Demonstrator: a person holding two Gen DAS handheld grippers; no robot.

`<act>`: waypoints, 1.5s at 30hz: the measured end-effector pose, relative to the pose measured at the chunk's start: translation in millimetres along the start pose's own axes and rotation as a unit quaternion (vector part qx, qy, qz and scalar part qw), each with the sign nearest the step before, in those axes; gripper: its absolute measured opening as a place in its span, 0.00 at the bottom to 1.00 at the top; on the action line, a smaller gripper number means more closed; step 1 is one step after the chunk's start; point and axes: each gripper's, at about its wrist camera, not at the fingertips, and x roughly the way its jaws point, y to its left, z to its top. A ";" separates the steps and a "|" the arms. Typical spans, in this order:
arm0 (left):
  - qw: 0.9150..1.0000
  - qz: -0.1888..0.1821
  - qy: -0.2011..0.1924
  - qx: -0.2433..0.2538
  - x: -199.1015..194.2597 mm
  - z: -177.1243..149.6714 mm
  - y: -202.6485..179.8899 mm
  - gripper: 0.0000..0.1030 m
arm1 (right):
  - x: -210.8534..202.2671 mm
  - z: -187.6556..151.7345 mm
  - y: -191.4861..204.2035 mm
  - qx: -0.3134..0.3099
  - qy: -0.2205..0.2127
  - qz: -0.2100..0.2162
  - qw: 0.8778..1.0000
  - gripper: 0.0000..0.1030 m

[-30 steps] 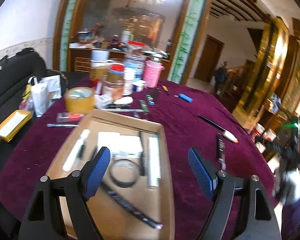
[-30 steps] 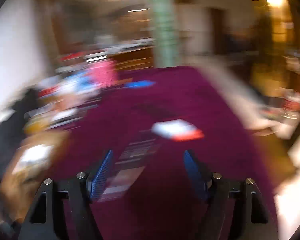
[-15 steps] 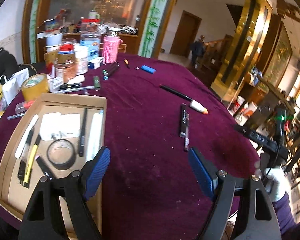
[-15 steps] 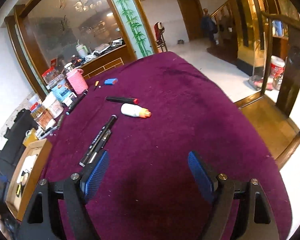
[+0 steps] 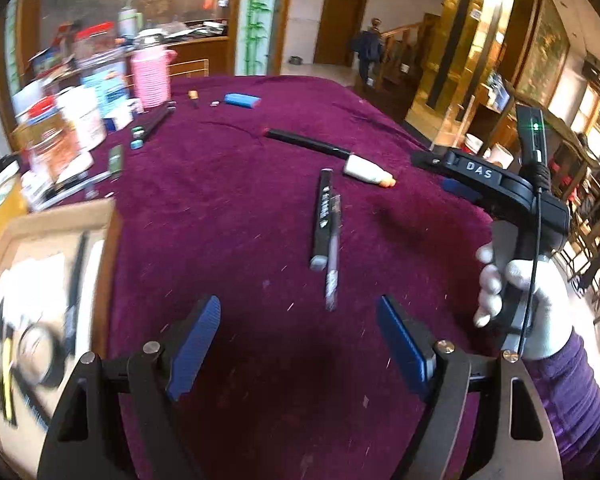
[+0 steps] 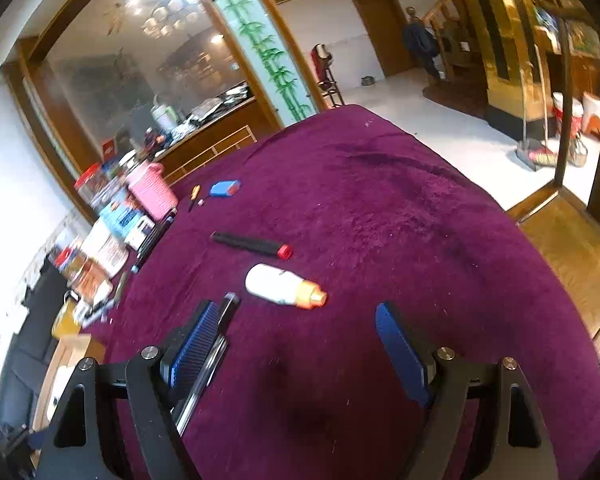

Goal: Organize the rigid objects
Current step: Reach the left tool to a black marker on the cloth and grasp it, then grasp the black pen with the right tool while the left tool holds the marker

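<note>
My left gripper is open and empty above the purple tablecloth. Just ahead of it lie a black marker and a clear pen, side by side. Farther off lie a white bottle with an orange cap and a long black pen. The cardboard tray with stationery is at the left. My right gripper is open and empty; the bottle lies just ahead of it, the black pen with a red end beyond. The marker and pen pass behind its left finger.
Jars, a pink cup and boxes crowd the far left of the table. A blue box lies at the back. The right gripper's body, in a gloved hand, is at the right in the left wrist view. The table edge drops off to the right.
My left gripper has swung right, away from the tray and toward the marker and pen. My right gripper has moved forward and lower toward the white bottle.
</note>
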 end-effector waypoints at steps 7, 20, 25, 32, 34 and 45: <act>0.999 -0.015 0.028 0.018 73.7 53.1 -25.5 0.77 | -4.4 3.1 -31.6 0.061 -0.009 0.009 0.998 0.82; 0.996 -0.003 0.083 -0.022 146.5 83.6 1.0 0.57 | 0.6 1.9 -34.5 0.069 0.012 0.033 0.997 0.82; 0.996 0.034 0.077 0.011 146.6 81.8 -6.3 0.56 | 1.1 1.2 -36.6 0.073 0.015 0.030 0.997 0.82; 0.984 0.113 0.055 0.125 140.6 65.7 -39.6 0.27 | 4.5 0.5 -37.5 0.073 0.022 0.028 0.997 0.82; 0.983 0.107 0.060 0.134 139.6 63.4 -46.0 0.15 | 6.0 0.1 -36.8 0.070 0.025 0.025 0.997 0.82; 0.986 0.120 0.024 0.111 99.8 54.6 -42.6 0.15 | 13.0 -1.9 -33.2 0.062 0.037 0.015 0.997 0.82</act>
